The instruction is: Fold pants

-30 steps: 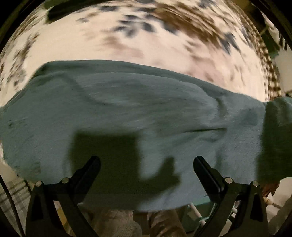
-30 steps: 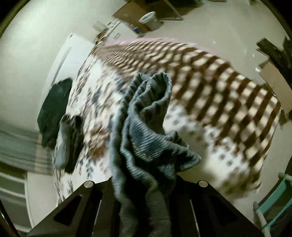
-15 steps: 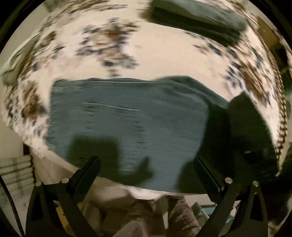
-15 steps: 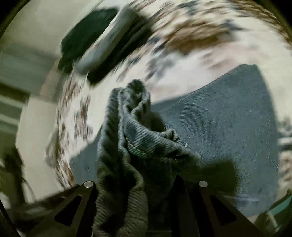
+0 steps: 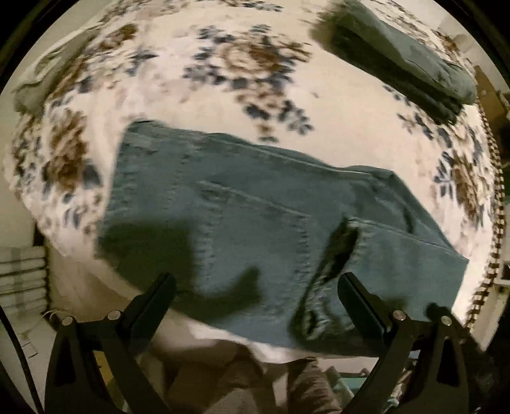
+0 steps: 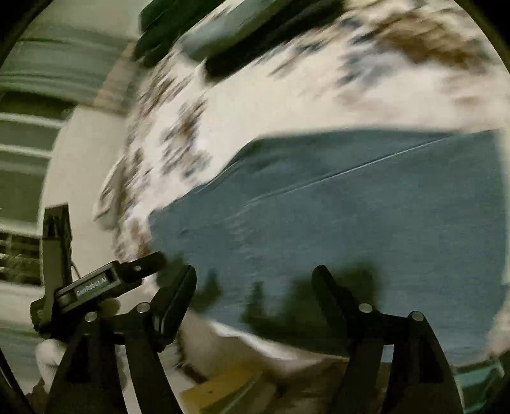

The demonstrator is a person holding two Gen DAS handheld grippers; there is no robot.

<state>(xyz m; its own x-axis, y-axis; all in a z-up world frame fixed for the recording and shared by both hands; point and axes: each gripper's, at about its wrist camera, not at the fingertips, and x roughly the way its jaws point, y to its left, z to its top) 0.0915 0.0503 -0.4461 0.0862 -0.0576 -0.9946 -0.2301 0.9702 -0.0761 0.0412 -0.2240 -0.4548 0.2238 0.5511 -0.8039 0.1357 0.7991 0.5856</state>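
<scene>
A pair of blue-grey denim pants (image 5: 255,223) lies folded flat on a floral bedspread (image 5: 223,95), near its front edge. A folded-over leg end lies on top at the right (image 5: 414,251). My left gripper (image 5: 255,286) is open and empty, hovering above the pants' near edge. In the right wrist view the same pants (image 6: 366,223) fill the right half. My right gripper (image 6: 255,280) is open and empty above their near edge. The other gripper's body (image 6: 95,286) shows at the left of that view.
A stack of folded dark garments (image 5: 404,60) lies at the far right of the bed, also seen blurred in the right wrist view (image 6: 223,28). The bed's front edge drops to the floor just below both grippers. A checkered border (image 5: 492,191) runs along the right side.
My right gripper has let go of the bunched pants leg, which now lies folded over the pants, and opened. Both grippers have pulled back from the cloth.
</scene>
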